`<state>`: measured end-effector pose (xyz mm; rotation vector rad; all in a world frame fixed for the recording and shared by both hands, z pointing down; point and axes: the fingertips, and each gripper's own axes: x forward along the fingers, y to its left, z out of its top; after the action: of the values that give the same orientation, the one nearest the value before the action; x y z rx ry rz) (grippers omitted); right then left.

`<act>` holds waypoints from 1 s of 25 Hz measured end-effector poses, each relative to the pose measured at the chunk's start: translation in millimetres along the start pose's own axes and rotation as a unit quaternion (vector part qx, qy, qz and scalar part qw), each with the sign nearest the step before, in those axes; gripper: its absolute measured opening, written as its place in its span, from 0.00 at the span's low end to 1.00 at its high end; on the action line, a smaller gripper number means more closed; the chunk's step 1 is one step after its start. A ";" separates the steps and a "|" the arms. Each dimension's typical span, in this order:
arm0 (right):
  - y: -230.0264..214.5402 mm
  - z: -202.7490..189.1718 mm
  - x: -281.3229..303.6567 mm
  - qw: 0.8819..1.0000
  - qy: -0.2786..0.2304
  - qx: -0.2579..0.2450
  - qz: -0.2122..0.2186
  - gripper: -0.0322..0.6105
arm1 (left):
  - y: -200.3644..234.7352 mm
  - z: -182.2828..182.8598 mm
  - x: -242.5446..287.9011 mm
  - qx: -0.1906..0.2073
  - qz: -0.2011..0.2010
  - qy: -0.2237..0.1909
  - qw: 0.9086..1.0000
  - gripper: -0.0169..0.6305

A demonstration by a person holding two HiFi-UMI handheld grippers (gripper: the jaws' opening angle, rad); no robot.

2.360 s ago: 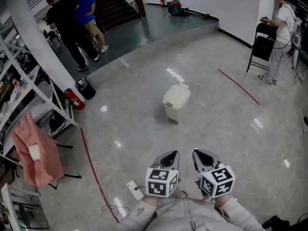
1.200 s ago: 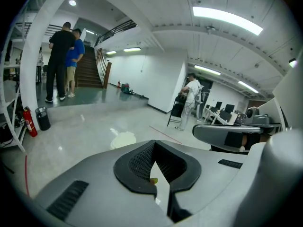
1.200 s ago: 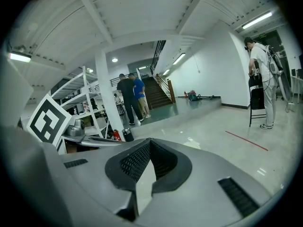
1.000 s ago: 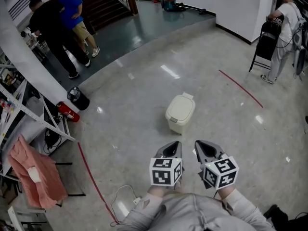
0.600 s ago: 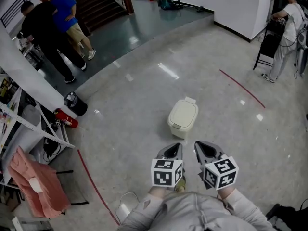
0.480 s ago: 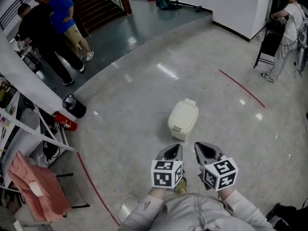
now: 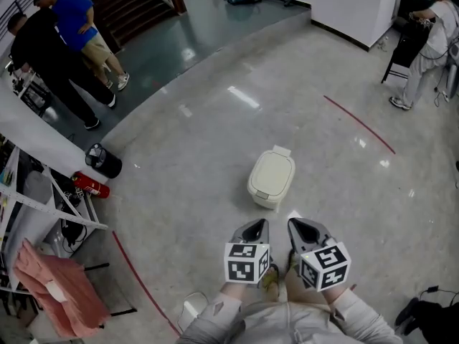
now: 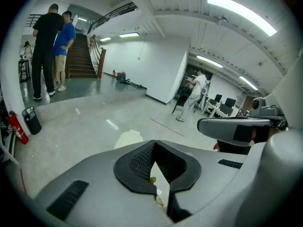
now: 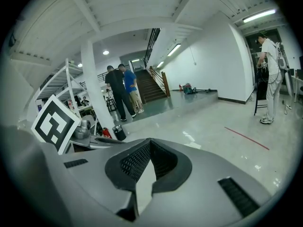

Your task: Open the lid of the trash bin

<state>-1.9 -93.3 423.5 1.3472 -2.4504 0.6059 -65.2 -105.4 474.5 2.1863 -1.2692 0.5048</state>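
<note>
A cream trash bin [image 7: 271, 178] with its lid down stands on the pale floor, a short way ahead of both grippers. In the head view my left gripper [image 7: 256, 225] and right gripper [image 7: 298, 223] are held side by side, low and close to the body, pointing at the bin. Both are shut and hold nothing. The left gripper view shows the bin's lid [image 8: 128, 138] just above the closed left gripper [image 8: 155, 164]. In the right gripper view the right gripper [image 9: 147, 167] covers the floor ahead, and the bin is hidden.
Two people [image 7: 57, 34] stand on the darker raised floor at far left, near stairs. A black waste basket [image 7: 104, 161], a fire extinguisher [image 7: 90, 187] and metal shelving [image 7: 29, 199] line the left side. A person [image 7: 430, 34] beside a chair stands far right. A red line [image 7: 358, 124] crosses the floor.
The view has moved forward, so the bin now lies nearer to the grippers. Both grippers stay shut and side by side.
</note>
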 end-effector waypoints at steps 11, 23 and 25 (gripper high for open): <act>-54.8 -19.1 49.4 0.999 0.048 -0.006 0.010 0.05 | 29.0 -12.4 78.0 -0.024 0.024 0.021 0.999 0.03; -103.1 -70.1 114.9 0.993 0.113 0.004 0.018 0.05 | 81.0 -54.2 177.3 -0.057 0.063 0.047 0.995 0.03; -108.9 -81.3 126.0 0.992 0.123 0.008 0.020 0.05 | 91.4 -66.7 194.1 -0.065 0.070 0.056 0.994 0.03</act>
<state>27.6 -198.1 573.5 1.1544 -2.2838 0.7540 -54.4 -229.0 661.8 1.9445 -1.3615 0.5756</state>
